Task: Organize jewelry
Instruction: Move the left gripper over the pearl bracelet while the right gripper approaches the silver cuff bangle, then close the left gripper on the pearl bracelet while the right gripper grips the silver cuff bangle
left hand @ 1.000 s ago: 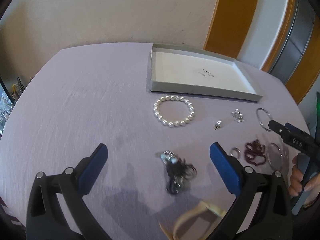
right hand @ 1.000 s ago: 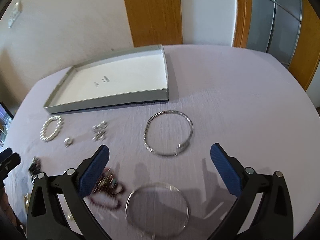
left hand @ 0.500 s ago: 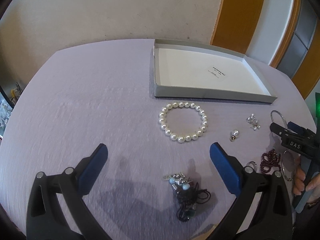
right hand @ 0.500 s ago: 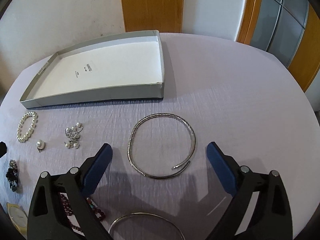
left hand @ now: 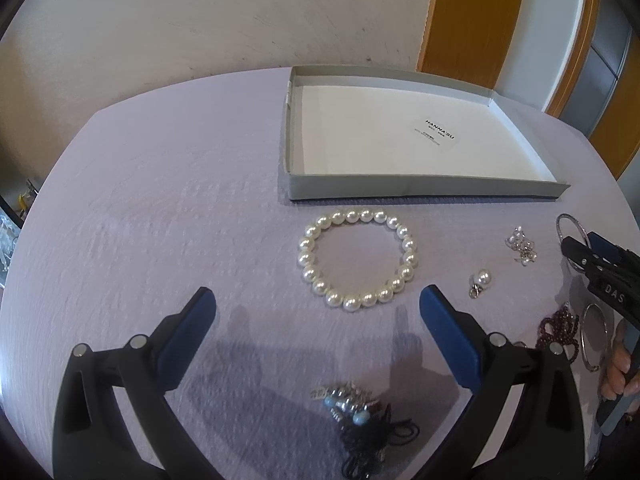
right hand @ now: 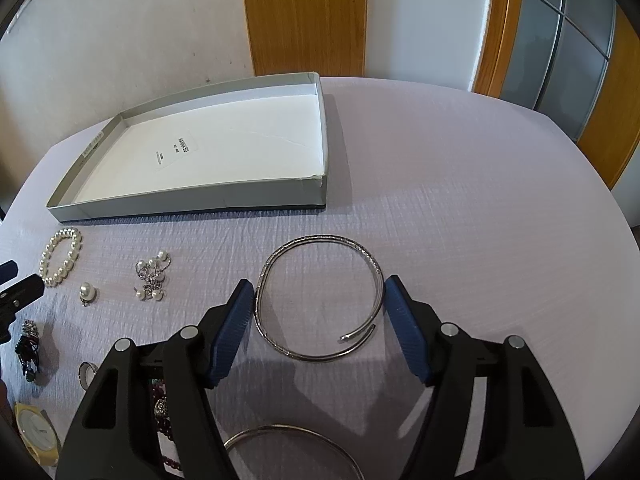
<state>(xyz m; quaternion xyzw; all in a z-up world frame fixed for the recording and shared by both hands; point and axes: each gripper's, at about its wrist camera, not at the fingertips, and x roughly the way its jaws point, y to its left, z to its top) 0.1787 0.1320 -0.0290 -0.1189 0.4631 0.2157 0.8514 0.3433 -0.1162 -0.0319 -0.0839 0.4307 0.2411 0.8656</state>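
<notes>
In the left wrist view, the left gripper (left hand: 316,304) stood wide open, empty, hovering low in the frame just below the pearl bracelet (left hand: 357,259), probably lining up for it. The bracelet, a closed ring of glossy white beads, lay at centre below the empty grey box (left hand: 424,190).

In the right wrist view, the right gripper (right hand: 318,302) was partly open at lower centre, its pads bracketing the open-ended silver bangle (right hand: 318,240), apparently about to pinch it.
</notes>
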